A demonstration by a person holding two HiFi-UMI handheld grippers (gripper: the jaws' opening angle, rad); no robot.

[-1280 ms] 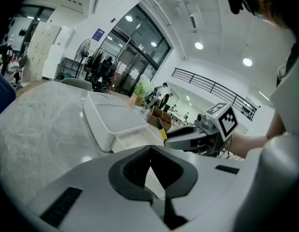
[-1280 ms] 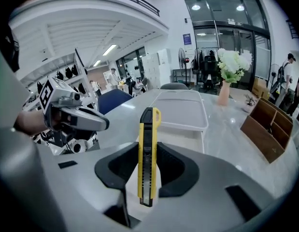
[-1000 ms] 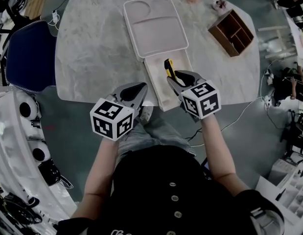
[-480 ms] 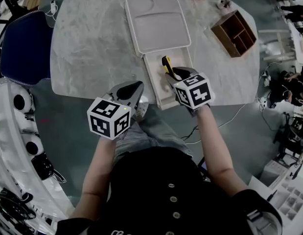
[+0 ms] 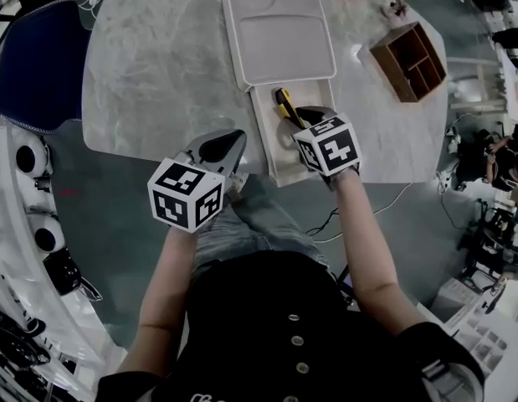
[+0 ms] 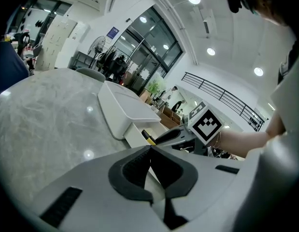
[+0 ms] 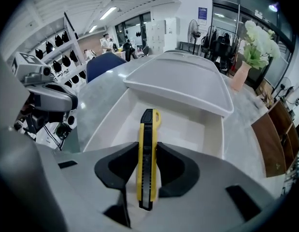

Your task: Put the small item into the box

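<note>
At the near edge of the counter (image 5: 158, 74): your right claw (image 7: 147, 150) pinches the yellow knife (image 7: 147, 122), nose forward, over the open box (image 7: 192, 124).
Idle side: your left claw (image 6: 150, 152) is pressed together and empty, just off that edge.
Release: lower the knife close to the box floor, keep it clear of the walls, then spread the pads.
Hard to make out: how high the knife hangs; the claw body covers the box's near wall.
</note>
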